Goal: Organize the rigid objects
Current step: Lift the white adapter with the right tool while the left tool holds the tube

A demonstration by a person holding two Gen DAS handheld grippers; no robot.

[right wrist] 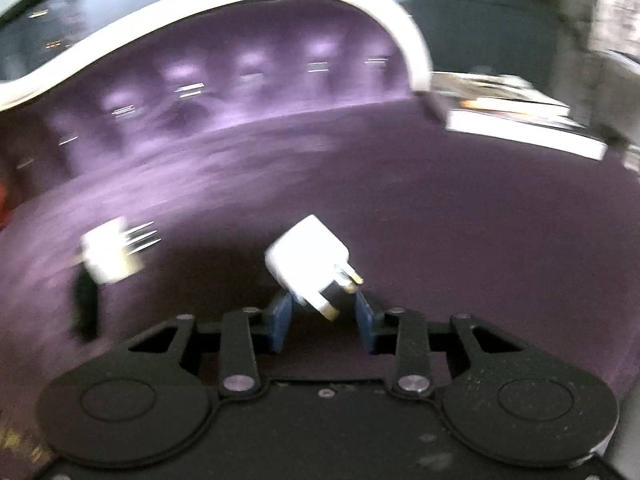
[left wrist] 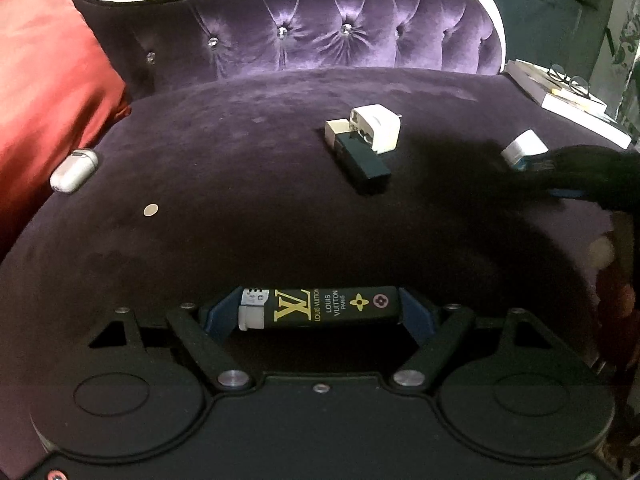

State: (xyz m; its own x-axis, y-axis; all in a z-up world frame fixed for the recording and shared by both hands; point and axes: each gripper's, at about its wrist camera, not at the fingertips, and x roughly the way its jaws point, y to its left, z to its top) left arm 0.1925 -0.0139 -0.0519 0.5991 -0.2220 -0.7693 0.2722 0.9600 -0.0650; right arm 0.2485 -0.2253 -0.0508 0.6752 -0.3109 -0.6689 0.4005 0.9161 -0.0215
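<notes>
Two claws at work over a purple velvet seat [left wrist: 248, 168]. Left claw [left wrist: 320, 312], jaws about halfway apart, is clamped endwise on a black lighter [left wrist: 320, 309] w/ gold lettering; blue pads [left wrist: 416, 314] press each end, white-and-metal cap toward the pic's left. Lighter lies crosswise between the fingers, just above the cushion.

Right claw [right wrist: 323, 312], jaws nearly together, grips a white plug adapter [right wrist: 308, 258] at its pin end; blue pads [right wrist: 282, 316] flank the base, brass pins poking out to the right. Adapter is tilted, white body pointing up and left, clear of the seat. Right wrist view is heavily blurred; in the left wrist view the same adapter [left wrist: 524, 148] shows at far right, in front of a dark, shadowed shape that's too dim to make out.

Mid-seat, a small cluster: second white plug [left wrist: 378, 130], a small cream block [left wrist: 335, 131] and a black box-like item [left wrist: 362, 160], touching or overlapping one another. Well to the left, a white earbud case [left wrist: 74, 170] sits beside a red cushion [left wrist: 48, 92]; a small round coin-like disc [left wrist: 151, 210] lies near it.

Beyond the seat's right edge: stacked books [left wrist: 568, 98] w/ eyeglasses [left wrist: 568, 78] on top. Tufted backrest [left wrist: 340, 36] w/ crystal buttons behind, edged in white trim.
</notes>
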